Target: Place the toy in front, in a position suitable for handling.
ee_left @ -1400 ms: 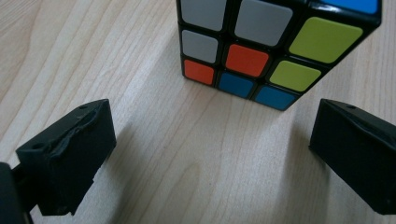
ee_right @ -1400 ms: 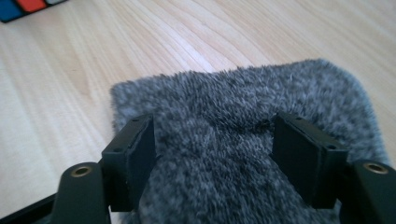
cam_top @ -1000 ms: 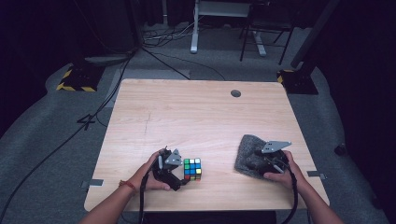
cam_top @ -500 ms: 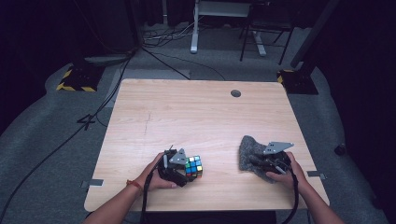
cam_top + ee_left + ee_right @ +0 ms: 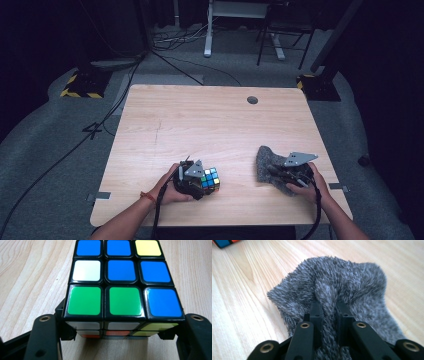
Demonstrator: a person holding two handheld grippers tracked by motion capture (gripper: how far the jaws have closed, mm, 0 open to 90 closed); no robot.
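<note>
Both grippers have crept a little since a second ago: the left gripper (image 5: 202, 182) has nudged the cube (image 5: 211, 179) slightly nearer the table's front edge, and the right gripper (image 5: 274, 172) has drawn the grey cloth (image 5: 264, 161) with it, barely shifting. I'm looking down on a pale wooden table (image 5: 210, 125) with a round cable hole (image 5: 252, 100) near its far edge. Around it lies grey carpet (image 5: 60, 130), with cables (image 5: 170, 55) trailing across it, a yellow-and-black striped base (image 5: 79, 89) off the far left corner, and white desk legs (image 5: 207, 30) deeper in the dark room.

From the high view I see the cube sitting near the front edge, left of centre, with the left hand (image 5: 172, 187) behind it, and the cloth well apart, over by the right hand (image 5: 307, 185). What I can't read from up there is the grip itself. The left gripper view gives me that: the jaws stand wide, one on each side of the cube's near bottom corners, hugging it closely, though whether they press on it I cannot tell. I'm also getting the top face: blue, white, yellow and green tiles. The right gripper view shows me jaws nearly closed, pinching a raised fold of the fuzzy cloth between them, with the rest spread on the wood. A corner of the cube peeks in at that view's top left.
</note>
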